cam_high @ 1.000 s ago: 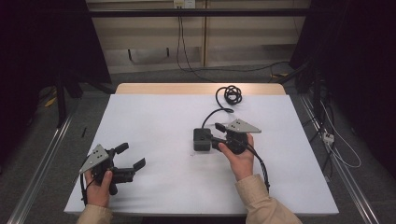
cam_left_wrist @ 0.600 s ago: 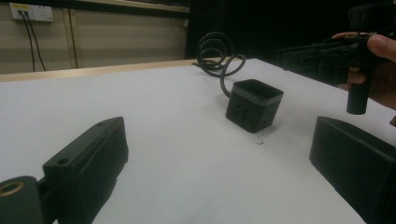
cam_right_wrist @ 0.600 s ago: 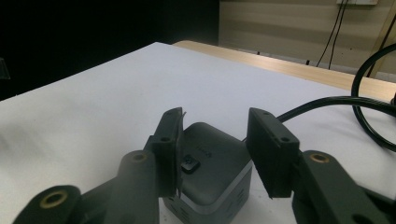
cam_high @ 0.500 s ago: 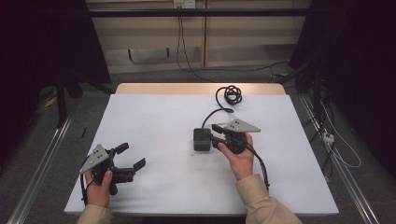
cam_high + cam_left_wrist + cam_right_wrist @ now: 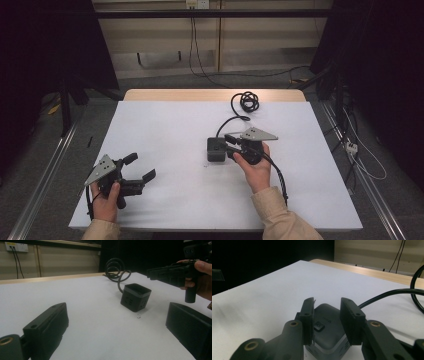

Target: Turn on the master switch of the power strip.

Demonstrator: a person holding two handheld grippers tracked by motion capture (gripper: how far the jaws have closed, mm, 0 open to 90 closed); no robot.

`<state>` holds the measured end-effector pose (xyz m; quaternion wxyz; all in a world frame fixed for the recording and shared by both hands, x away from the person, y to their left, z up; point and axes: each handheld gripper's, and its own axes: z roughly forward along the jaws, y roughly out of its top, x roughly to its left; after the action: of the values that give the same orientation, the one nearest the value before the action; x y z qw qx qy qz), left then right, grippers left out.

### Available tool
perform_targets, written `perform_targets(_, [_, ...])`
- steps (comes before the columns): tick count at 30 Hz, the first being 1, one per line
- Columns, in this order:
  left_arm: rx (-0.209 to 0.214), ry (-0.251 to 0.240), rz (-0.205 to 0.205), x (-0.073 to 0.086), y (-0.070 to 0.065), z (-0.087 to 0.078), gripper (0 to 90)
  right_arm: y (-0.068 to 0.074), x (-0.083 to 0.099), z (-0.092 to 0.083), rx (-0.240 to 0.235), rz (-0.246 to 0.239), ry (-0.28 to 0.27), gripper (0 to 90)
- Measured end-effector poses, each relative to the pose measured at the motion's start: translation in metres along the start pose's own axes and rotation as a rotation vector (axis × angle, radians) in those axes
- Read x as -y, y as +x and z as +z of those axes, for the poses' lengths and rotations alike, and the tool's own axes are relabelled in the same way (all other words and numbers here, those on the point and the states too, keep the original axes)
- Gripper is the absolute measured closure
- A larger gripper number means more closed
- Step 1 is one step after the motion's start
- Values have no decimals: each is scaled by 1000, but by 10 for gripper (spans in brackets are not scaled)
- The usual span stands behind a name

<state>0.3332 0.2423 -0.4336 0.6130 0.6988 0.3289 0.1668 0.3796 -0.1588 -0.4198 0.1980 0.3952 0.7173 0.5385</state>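
Observation:
A black cube-shaped power adapter [image 5: 216, 149] stands on the white table [image 5: 165, 125], right of centre. Its black cable [image 5: 227, 122] runs back to a coil [image 5: 248, 101] near the far edge. My right gripper [image 5: 230, 144] is at the cube's right side, open by a narrow gap. In the right gripper view its jaws hang just over the top of the cube [image 5: 327, 326], either side of a small button. My left gripper [image 5: 141, 166] rests open near the front left corner, holding nothing. From the left gripper view the cube [image 5: 135, 297] and the right gripper [image 5: 156, 272] lie ahead.
The wooden far edge of the table [image 5: 200, 94] runs behind the coil. More cables lie on the floor [image 5: 360, 155] to the right, and a metal rail [image 5: 45, 175] runs along the left. A small white speck [image 5: 139, 317] lies by the cube.

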Motion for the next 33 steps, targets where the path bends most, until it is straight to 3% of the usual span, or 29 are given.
perform_targets(33, [-5, -5, 3, 0, 0, -2, 41, 2, -4, 8, -26, -2, 19, 772])
